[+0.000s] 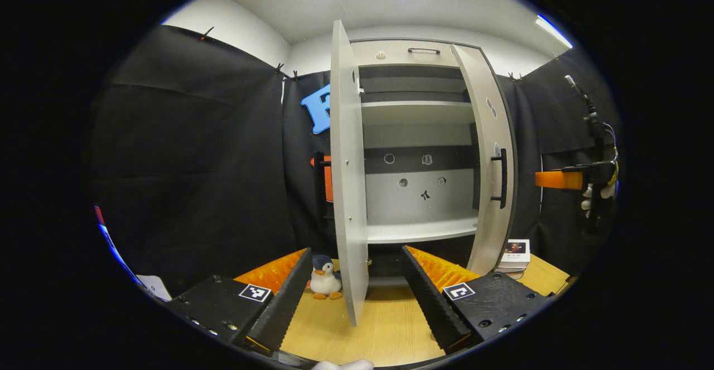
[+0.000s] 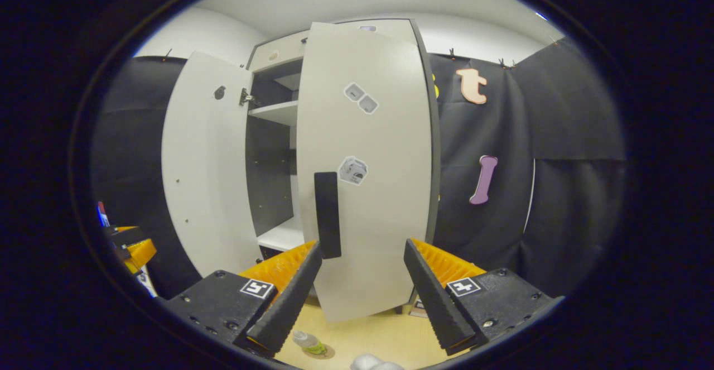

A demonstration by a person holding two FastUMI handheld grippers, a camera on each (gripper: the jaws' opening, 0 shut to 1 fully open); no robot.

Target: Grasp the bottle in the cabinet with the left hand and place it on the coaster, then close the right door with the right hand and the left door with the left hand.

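Already bottle [image 2: 307, 340] stood on coaster [image 2: 323, 352] on table [image 1: 385, 325], low in right gripper view. Left gripper [image 1: 357, 294] hung level, fingers apart, empty, facing left door [image 1: 347, 180] edge-on. Right gripper [image 2: 361, 289] aimed at right door [image 2: 371, 163] front near handle [image 2: 327, 214], fingers spread, touching nothing. Both doors ajar.

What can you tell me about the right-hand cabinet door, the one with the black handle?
The right door is a tall, flat, pale grey panel, seemingly laminated board, with a dark edge. A long black vertical handle sits near its free edge, and small grey stickers dot its face. It stands partly open, hinged on the cabinet's right side. The right tool, open, is just in front of it; I cannot tell whether a finger touches it.
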